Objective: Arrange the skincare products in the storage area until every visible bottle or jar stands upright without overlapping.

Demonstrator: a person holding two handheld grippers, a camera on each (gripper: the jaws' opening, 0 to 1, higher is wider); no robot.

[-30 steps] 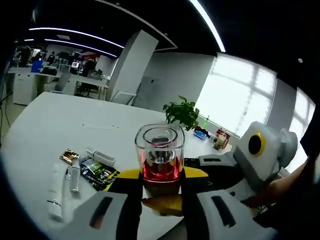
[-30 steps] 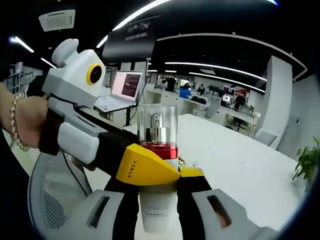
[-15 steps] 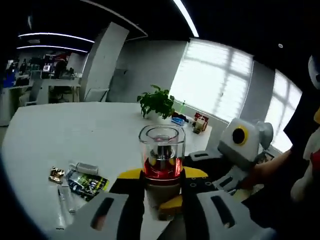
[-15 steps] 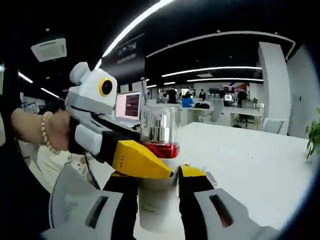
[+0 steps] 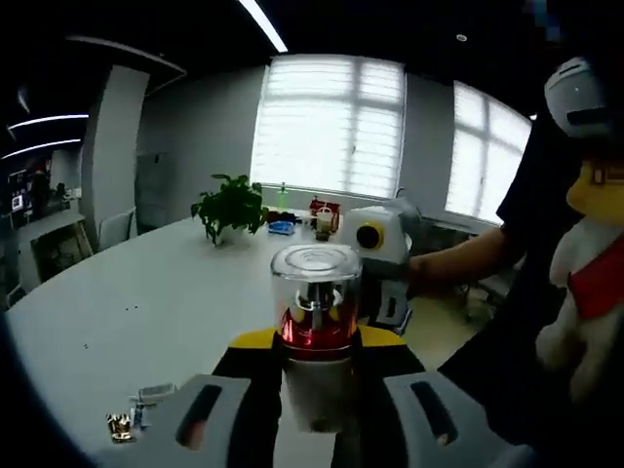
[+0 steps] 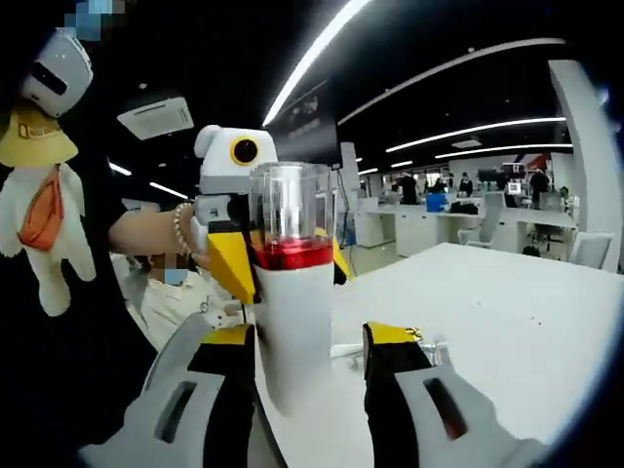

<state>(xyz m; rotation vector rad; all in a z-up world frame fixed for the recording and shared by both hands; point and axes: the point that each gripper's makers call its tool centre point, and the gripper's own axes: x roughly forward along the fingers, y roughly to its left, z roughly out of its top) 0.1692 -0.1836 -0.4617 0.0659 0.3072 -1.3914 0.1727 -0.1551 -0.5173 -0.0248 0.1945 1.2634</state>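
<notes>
The left gripper (image 5: 317,366), white-bodied with yellow jaw tips, is clenched on a tall white pump bottle with a red collar and a clear plastic cap (image 5: 314,322), the jaws pressing the bottle just under the collar from either side; in the right gripper view this gripper (image 6: 255,261) reaches in from the left and grips the same bottle (image 6: 291,292) high on its body. The right gripper (image 6: 310,346) has its yellow-tipped jaws spread, standing to either side of the bottle's lower body with a plain gap on the right, so it appears released rather than gripping; in the left gripper view it (image 5: 380,268) sits just behind the bottle, held by a bare forearm. The bottle is upright and seems lifted off the white table (image 5: 146,322), though whether its base touches is hidden. Held high near the cap, it hangs plumb, which suits setting it down standing; the lower gripper looks placed to steady or take over the base. On the table at near left lie a few small sachets and tubes (image 5: 136,414), flat, well apart from the bottle. Farther off, a green potted plant (image 5: 229,207) stands toward the windows. A person (image 6: 171,283) sits beyond the table edge, and a plush toy (image 6: 44,210) hangs at far left.
</notes>
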